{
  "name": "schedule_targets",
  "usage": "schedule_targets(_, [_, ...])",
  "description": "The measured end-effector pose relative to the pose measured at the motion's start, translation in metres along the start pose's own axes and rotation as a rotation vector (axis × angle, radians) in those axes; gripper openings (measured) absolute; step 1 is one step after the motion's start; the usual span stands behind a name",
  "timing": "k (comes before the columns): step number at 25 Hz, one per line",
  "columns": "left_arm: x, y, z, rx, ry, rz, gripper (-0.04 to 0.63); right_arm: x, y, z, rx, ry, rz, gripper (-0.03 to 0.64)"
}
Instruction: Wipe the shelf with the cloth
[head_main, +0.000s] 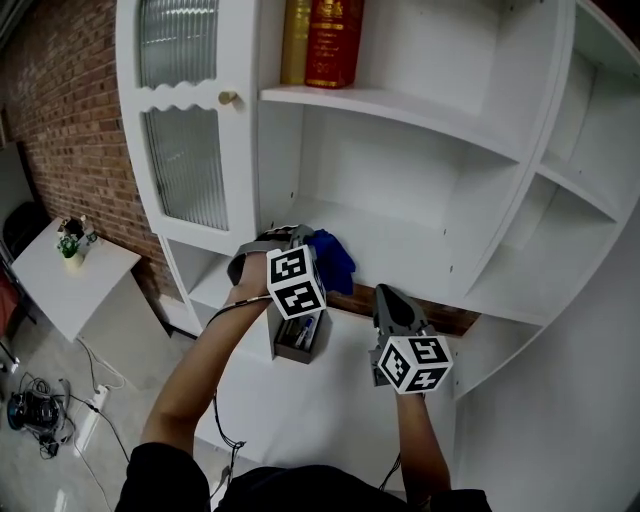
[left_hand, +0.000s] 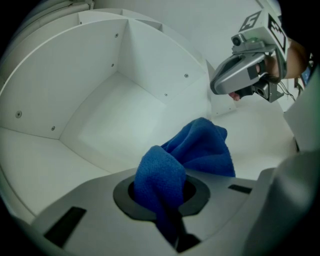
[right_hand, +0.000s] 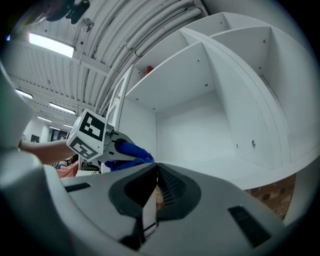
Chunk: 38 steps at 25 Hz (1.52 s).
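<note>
Blue cloth (left_hand: 200, 150) was clamped between the jaws of the left gripper (left_hand: 167, 215), bunching out ahead of them over the white shelf (left_hand: 115, 125), arm stretched forward; the right gripper (right_hand: 149, 200), jaws pressed together on nothing, hovered alongside

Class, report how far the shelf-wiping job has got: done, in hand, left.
Done: the left claw is shut on the blue cloth. In hand: the cloth is held over the shelf, contact unclear. Left: the wiping itself, by the look of it. The right claw is shut and empty.
</note>
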<state>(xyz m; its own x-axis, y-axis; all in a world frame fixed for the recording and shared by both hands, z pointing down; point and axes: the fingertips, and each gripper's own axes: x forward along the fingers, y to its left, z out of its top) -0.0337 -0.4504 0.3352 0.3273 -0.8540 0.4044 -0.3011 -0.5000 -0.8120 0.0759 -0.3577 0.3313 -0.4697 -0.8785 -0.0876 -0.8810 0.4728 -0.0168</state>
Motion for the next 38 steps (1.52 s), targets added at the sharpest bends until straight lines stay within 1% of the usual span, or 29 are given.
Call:
schedule_targets(9, [0.0,0.0,-0.002,0.004,0.002,0.008,0.051,0.003,0.002,-0.005,0.015,0.003,0.002,0.018])
schedule_targets(13, [0.0,0.0,-0.002,0.006,0.008,0.006,0.051,0.0,0.0,-0.004,0.014,0.0,-0.008,0.018])
schedule_targets(17, [0.001,0.0,0.0,0.026,0.024,0.003,0.051,-0.004,-0.004,-0.004,0.014,0.0,-0.021,0.018])
schedule_targets(21, [0.005,0.0,0.003,0.033,0.023,-0.006,0.051,-0.009,-0.01,-0.003,0.009,-0.002,-0.039,0.018])
schedule_targets(26, [0.014,-0.003,0.017,0.055,0.015,-0.028,0.051,-0.019,-0.021,-0.003,0.003,0.004,-0.074,0.018])
schedule_targets(38, [0.031,-0.016,0.059,0.089,-0.054,-0.061,0.051,-0.04,-0.049,-0.005,-0.002,0.013,-0.154,0.018])
